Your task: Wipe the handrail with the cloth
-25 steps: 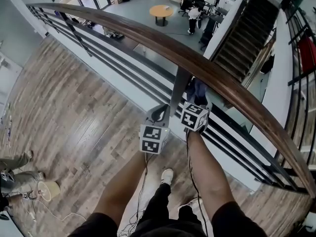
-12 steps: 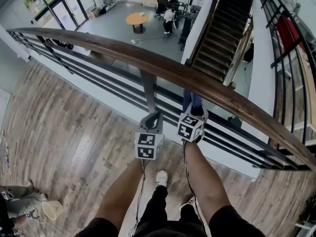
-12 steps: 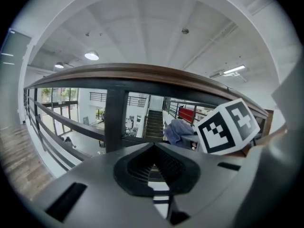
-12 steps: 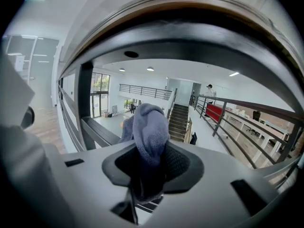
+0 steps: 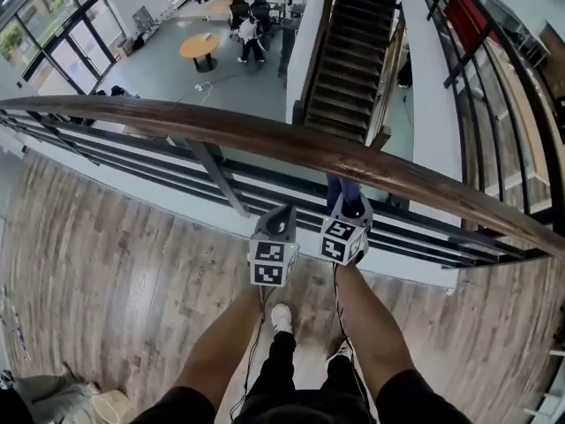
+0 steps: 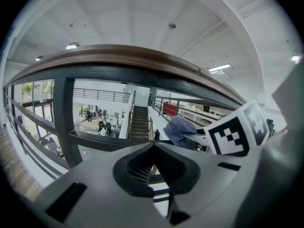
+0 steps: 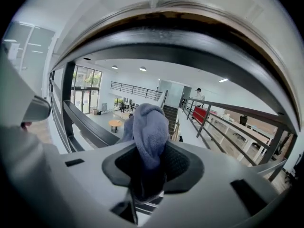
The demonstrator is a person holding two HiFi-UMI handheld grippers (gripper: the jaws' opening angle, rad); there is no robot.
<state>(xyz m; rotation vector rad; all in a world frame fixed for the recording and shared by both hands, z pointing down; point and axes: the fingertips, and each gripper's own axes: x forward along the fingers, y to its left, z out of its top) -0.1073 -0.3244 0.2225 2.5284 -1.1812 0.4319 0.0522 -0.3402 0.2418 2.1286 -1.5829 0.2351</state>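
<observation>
- The left gripper (image 5: 283, 212) sits just under the middle of the head view, pointing toward 12 o'clock at the railing. Its jaws are closed tip to tip with nothing between them.
- The right gripper (image 5: 351, 204) is just beside it at its 3 o'clock, slightly farther forward. Its jaws are clamped on the blue-grey cloth (image 7: 149, 133).
- The cloth stands up out of the jaws as a bunched, rounded fold. In the right gripper view its top ends below the dark underside of the handrail (image 5: 309, 153), with open space between them.
- The handrail is a brown wooden band. In the head view it runs from 9 o'clock across to about 4 o'clock, passing over both gripper tips at their 12 o'clock.
- Dark horizontal bars (image 5: 422, 237) run under the rail, and a slanted dark post (image 5: 216, 180) stands at the left gripper's 10 o'clock.
- Both bare forearms reach up from 6 o'clock over a wooden plank floor (image 5: 106, 263).
- Beyond the rail, a staircase (image 5: 351, 69) descends at 12 o'clock. A round table (image 5: 199, 46) stands on the lower level at 11 o'clock.
</observation>
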